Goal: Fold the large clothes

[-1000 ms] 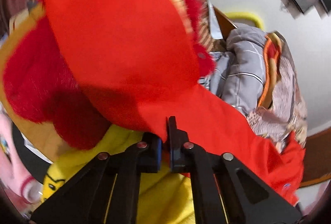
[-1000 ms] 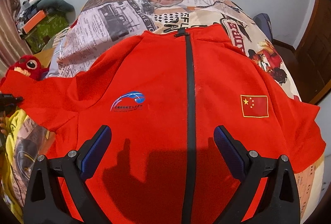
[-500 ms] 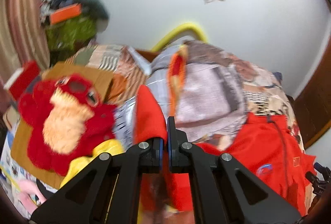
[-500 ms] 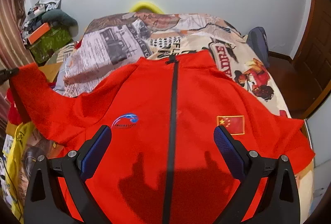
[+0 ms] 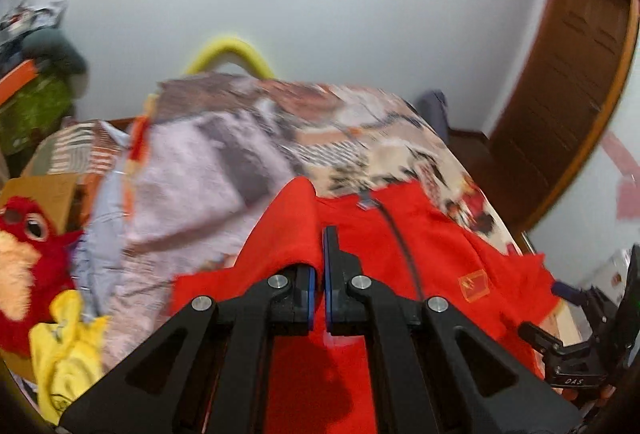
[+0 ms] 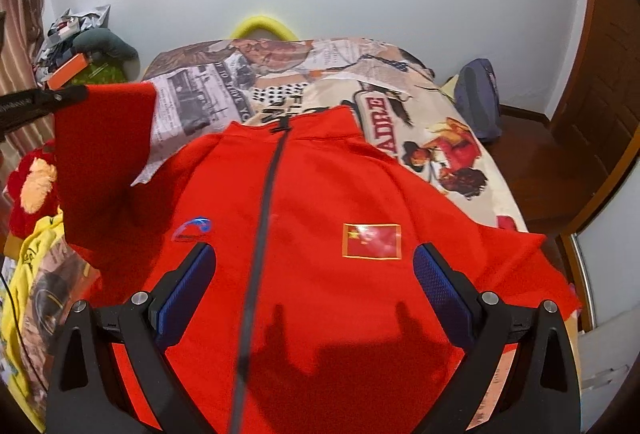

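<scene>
A red zip-up jacket (image 6: 320,193) lies front-up on the bed, with a black zip (image 6: 268,193), a flag patch (image 6: 372,240) and a blue logo (image 6: 194,228). My left gripper (image 5: 320,266) is shut on the cuff of its left sleeve (image 5: 288,226), which drapes over one finger. In the right wrist view that sleeve (image 6: 104,153) hangs lifted at the far left from the left gripper (image 6: 86,93). My right gripper (image 6: 314,250) hovers open above the jacket's chest with nothing between its fingers. It also shows at the left wrist view's edge as the right gripper (image 5: 580,334).
The bed has a newspaper-print cover (image 6: 440,137). Left of it lie a red plush toy (image 6: 32,185) and a yellow garment (image 6: 24,274). A blue-grey bag (image 6: 480,101) sits at the far right corner, near a wooden door (image 6: 600,73). A cluttered pile (image 6: 80,45) fills the back left.
My left gripper has swung up and to the right with the sleeve, from beside the plush toy to over the jacket. The right gripper has risen a little and stayed open.
</scene>
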Demonstrator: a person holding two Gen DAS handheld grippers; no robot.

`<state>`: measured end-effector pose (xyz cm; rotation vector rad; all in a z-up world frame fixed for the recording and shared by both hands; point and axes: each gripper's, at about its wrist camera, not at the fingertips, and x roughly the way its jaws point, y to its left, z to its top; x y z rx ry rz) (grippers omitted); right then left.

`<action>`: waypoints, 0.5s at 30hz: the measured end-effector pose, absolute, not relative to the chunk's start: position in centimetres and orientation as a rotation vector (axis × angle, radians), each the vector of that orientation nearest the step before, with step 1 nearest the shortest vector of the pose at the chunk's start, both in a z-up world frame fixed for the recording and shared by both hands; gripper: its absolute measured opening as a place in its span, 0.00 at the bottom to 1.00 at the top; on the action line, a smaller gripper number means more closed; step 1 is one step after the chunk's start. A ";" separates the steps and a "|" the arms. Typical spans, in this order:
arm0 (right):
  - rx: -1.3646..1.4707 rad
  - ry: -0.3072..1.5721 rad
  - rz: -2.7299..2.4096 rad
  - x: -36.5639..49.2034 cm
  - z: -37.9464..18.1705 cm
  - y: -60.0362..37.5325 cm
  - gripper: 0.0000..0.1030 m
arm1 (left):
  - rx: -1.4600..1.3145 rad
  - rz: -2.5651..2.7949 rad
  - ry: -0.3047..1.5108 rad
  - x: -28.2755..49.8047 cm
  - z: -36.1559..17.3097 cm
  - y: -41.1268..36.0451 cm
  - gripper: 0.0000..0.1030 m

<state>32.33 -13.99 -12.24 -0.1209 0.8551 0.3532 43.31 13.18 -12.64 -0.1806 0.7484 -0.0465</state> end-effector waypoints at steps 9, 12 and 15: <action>-0.098 0.889 0.325 32.8 -13.7 -17.8 0.96 | -0.078 -0.199 0.954 45.3 -20.1 3.3 0.02; -0.093 0.906 0.317 32.9 -14.4 -18.7 0.96 | -0.069 -0.240 1.023 45.2 -22.7 1.4 0.02; -0.093 0.925 0.314 32.7 -14.9 -19.2 0.96 | -0.026 -0.260 1.072 45.0 -24.9 -0.3 0.02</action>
